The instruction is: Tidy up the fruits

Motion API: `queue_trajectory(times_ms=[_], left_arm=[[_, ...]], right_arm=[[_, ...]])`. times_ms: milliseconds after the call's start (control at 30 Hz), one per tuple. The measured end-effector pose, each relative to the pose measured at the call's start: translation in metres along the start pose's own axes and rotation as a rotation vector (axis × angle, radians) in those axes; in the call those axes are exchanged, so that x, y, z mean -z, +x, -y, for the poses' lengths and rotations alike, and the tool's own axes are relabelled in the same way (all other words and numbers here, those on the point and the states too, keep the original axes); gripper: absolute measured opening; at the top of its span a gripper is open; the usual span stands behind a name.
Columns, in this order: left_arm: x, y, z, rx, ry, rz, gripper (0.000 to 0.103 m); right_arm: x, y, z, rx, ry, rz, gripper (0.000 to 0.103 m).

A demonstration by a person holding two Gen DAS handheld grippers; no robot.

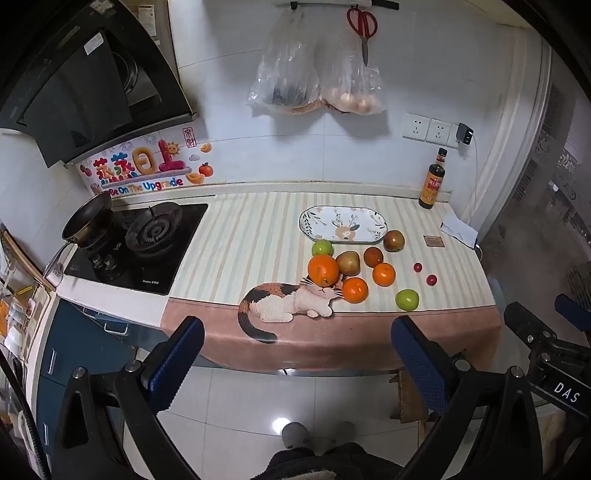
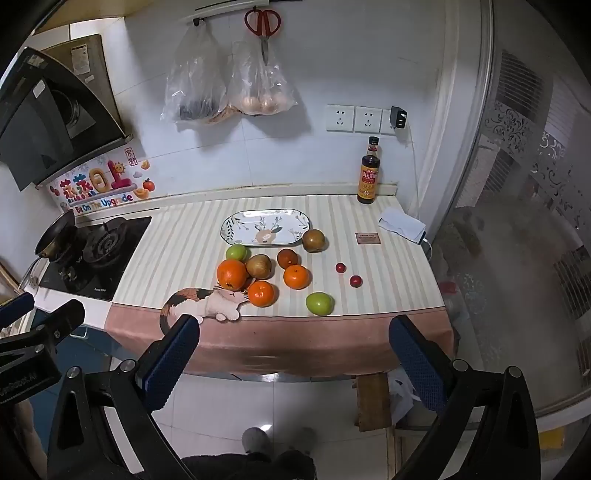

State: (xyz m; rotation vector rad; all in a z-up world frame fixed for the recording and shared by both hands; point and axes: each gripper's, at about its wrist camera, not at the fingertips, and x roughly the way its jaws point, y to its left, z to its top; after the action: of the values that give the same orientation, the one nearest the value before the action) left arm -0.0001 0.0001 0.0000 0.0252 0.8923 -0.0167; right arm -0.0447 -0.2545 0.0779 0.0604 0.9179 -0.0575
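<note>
Several fruits lie on the striped counter mat in front of an empty oval patterned plate [image 1: 342, 223] [image 2: 266, 226]: a large orange [image 1: 323, 270] [image 2: 232, 274], two small oranges [image 1: 355, 290] [image 1: 383, 274], two green apples [image 1: 407, 299] [image 1: 322, 248], brownish fruits [image 1: 348, 263] [image 1: 394, 240] and two small red fruits [image 1: 431, 280] [image 1: 417, 267]. My left gripper [image 1: 295, 332] is open and empty, held off the counter's front edge. My right gripper [image 2: 293, 334] is open and empty, also in front of the counter, short of the nearest green apple [image 2: 319, 303].
A gas stove [image 1: 140, 243] with a small pan [image 1: 86, 218] is left of the mat. A dark sauce bottle [image 1: 432, 181] stands at the back right by a folded white cloth [image 1: 458, 227]. Bags and scissors [image 1: 364, 26] hang on the wall. A wooden stool [image 2: 373, 398] stands on the floor below the counter.
</note>
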Motion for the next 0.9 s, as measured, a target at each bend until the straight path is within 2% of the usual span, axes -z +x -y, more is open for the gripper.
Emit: queue_trajectory(times_ms=[900], left_arm=[[-0.008, -0.001, 0.006, -0.003, 0.013, -0.001, 0.103]], right_arm=[[0.0, 0.003, 0.005, -0.008, 0.012, 0.007, 0.103]])
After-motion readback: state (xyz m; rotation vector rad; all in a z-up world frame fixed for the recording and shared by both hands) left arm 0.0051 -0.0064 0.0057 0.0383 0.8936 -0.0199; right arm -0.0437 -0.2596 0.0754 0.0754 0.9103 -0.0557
